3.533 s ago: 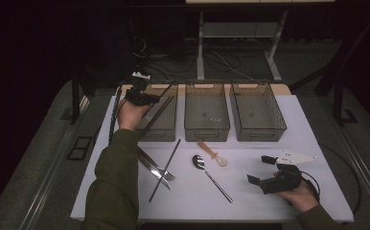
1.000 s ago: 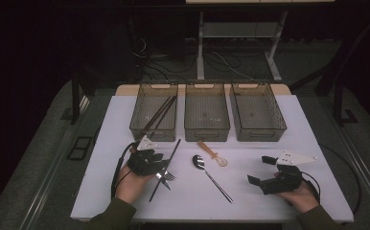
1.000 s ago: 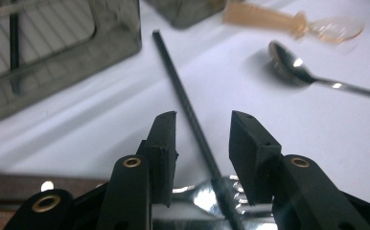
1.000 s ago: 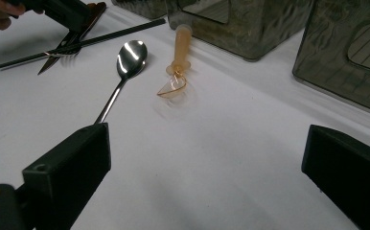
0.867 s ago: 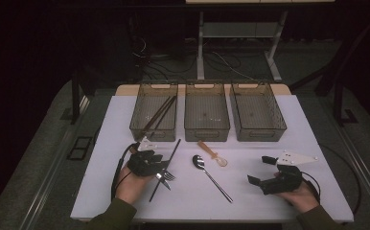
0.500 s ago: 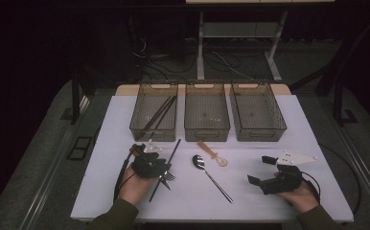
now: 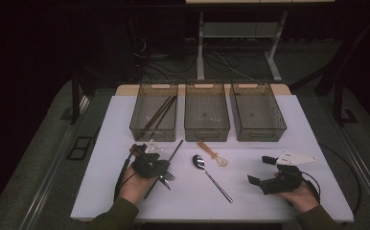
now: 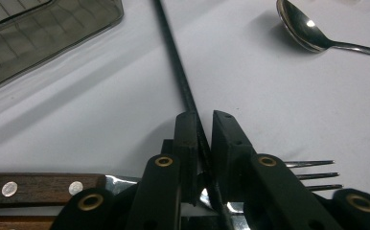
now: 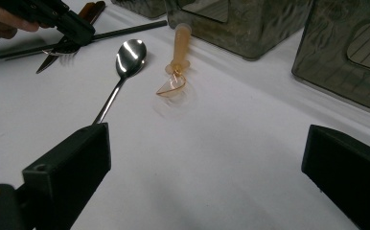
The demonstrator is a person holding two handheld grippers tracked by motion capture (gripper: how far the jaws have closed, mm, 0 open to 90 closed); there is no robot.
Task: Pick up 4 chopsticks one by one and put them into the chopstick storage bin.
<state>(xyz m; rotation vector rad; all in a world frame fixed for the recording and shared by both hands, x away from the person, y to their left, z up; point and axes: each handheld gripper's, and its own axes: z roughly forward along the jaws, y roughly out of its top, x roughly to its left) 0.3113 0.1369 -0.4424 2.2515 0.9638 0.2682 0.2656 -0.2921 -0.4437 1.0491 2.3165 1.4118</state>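
A black chopstick (image 7: 174,151) lies slanted on the white table, across a fork (image 7: 167,176) and a wooden-handled knife (image 8: 39,184). My left gripper (image 7: 155,167) is low over it; in the left gripper view the chopstick (image 8: 173,52) runs between the jaws (image 8: 201,120), which have just been closing and now pinch it. My right gripper (image 7: 261,170) rests at the front right, open and empty (image 9: 207,163). A metal spoon (image 7: 212,175) and an amber plastic spoon (image 7: 213,153) lie in the middle.
Three grey bins stand in a row at the back: the left bin (image 7: 140,129) holds two dark chopsticks (image 7: 159,114), the middle bin (image 7: 207,133) and the right bin (image 7: 260,135) look empty. A black cable (image 7: 121,177) trails from the left gripper.
The left hand came back from the left bin to the chopstick by the fork. Over the last second it barely shifted, settling on the stick. The right hand kept still.
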